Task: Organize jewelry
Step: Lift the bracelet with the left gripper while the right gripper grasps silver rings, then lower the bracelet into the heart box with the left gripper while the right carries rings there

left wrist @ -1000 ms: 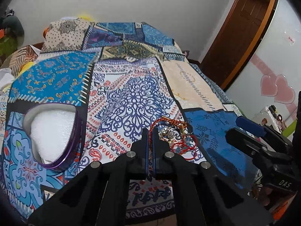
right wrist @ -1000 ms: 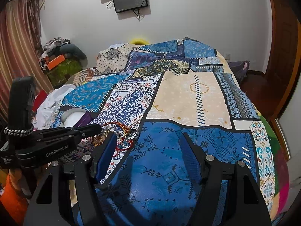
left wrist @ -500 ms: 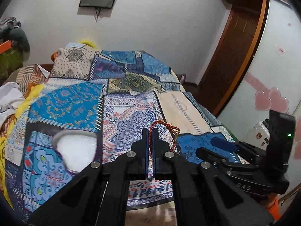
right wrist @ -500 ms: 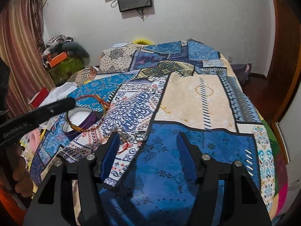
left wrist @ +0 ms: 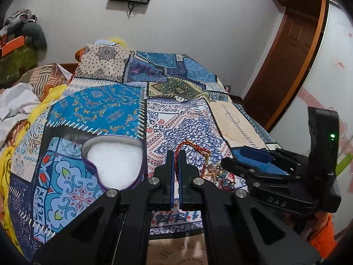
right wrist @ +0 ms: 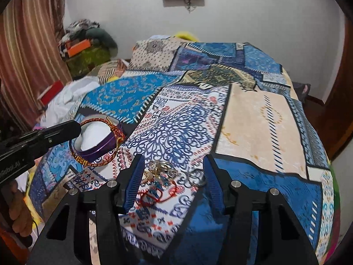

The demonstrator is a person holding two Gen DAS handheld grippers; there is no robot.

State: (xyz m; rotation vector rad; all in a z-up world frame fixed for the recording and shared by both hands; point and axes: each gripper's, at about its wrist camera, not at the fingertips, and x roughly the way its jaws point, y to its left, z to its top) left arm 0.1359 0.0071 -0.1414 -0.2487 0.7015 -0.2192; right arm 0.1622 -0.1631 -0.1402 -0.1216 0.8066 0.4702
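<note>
The left gripper (left wrist: 175, 154) had its jaws pressed together on a red-and-gold braided bracelet (left wrist: 194, 148), which hung in a loop off the tips. In the right wrist view that bracelet (right wrist: 97, 141) was raised above the bed, its ring hanging in front of and partly around the outline of a purple heart-shaped box (right wrist: 94, 139) lined with white padding. The box (left wrist: 114, 163) sat open on the patchwork bedspread (left wrist: 97, 110), just left of the pinching tips. The right gripper (right wrist: 172, 183) stood with its jaws spread wide and gripping nothing, low over a small heap of remaining jewelry (right wrist: 158, 181): gold pieces, blue-stoned items and a red cord, with a metal ring (right wrist: 195, 176) beside them. The heap lay on the bedspread between the blue pads (right wrist: 134, 181).
</note>
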